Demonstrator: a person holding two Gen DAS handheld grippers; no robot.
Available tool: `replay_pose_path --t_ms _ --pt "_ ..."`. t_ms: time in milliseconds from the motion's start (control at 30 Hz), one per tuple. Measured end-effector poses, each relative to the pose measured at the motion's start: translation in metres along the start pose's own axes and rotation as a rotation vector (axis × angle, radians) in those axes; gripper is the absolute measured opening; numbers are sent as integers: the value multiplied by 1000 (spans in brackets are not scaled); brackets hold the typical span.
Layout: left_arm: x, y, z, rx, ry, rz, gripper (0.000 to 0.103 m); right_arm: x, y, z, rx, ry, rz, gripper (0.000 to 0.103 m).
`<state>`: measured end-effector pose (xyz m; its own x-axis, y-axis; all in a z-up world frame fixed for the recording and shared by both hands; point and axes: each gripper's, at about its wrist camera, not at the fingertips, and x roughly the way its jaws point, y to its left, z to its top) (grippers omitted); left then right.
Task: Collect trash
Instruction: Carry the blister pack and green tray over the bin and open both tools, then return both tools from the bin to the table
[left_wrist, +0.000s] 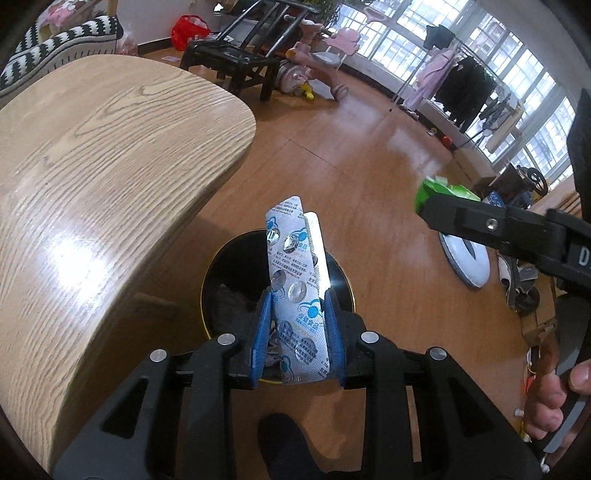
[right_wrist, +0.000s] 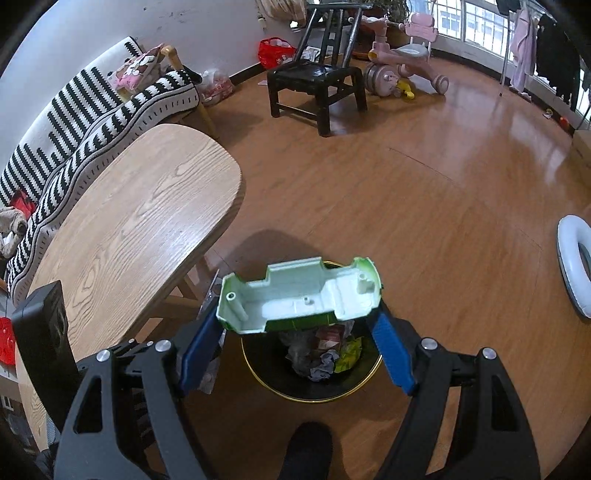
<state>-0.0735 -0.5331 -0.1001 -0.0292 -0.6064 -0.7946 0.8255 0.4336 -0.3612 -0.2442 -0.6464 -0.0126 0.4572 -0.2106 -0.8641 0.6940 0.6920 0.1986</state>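
Note:
My left gripper (left_wrist: 297, 317) is shut on a silver pill blister pack (left_wrist: 295, 280) with blue print, held upright over the black trash bin (left_wrist: 221, 273) on the floor. My right gripper (right_wrist: 295, 332) is shut on a green and white plastic toy car shell (right_wrist: 301, 295), held hollow side up above the same gold-rimmed bin (right_wrist: 273, 387), which holds crumpled wrappers. The right gripper and the green shell (left_wrist: 428, 192) also show at the right of the left wrist view.
A rounded wooden table (left_wrist: 92, 184) stands left of the bin. A black chair (right_wrist: 314, 81), a pink tricycle (right_wrist: 402, 62) and a striped sofa (right_wrist: 92, 110) stand farther back. A white ring-shaped object (right_wrist: 572, 266) lies on the wood floor at right.

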Motion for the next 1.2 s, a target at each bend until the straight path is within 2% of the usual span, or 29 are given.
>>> replay_pose_path --t_ms 33,100,133,300,400,500,600,700,867,1033,1200 --pt "1 1 1 -5 1 3 35 0 0 0 3 -2 0 76" --pt "-1 2 -2 -11 -4 6 53 -2 0 0 7 -12 -3 83" --pt "-2 2 -2 -12 -9 9 56 -4 1 0 7 -18 -1 87" --pt "-13 1 0 -24 -28 0 74 -9 -1 0 25 -43 0 89" --pt "-20 1 -2 -23 -44 -8 81 -11 1 0 21 -53 -5 94" --pt "-39 6 -4 -28 -75 1 88 -13 8 1 5 -69 -7 95" --pt "-71 20 -11 -50 -129 43 95 -17 21 4 -27 -104 9 96" --pt "-107 42 -18 -73 -196 162 96 -21 50 6 -68 -127 63 96" --pt "-160 90 -32 -150 -239 322 96 -28 115 2 -198 -185 119 96" --pt "-229 152 -75 -268 -272 505 96 -27 202 -18 -392 -192 201 96" --pt "-286 199 -124 -345 -300 616 96 -23 286 -46 -523 -162 300 96"
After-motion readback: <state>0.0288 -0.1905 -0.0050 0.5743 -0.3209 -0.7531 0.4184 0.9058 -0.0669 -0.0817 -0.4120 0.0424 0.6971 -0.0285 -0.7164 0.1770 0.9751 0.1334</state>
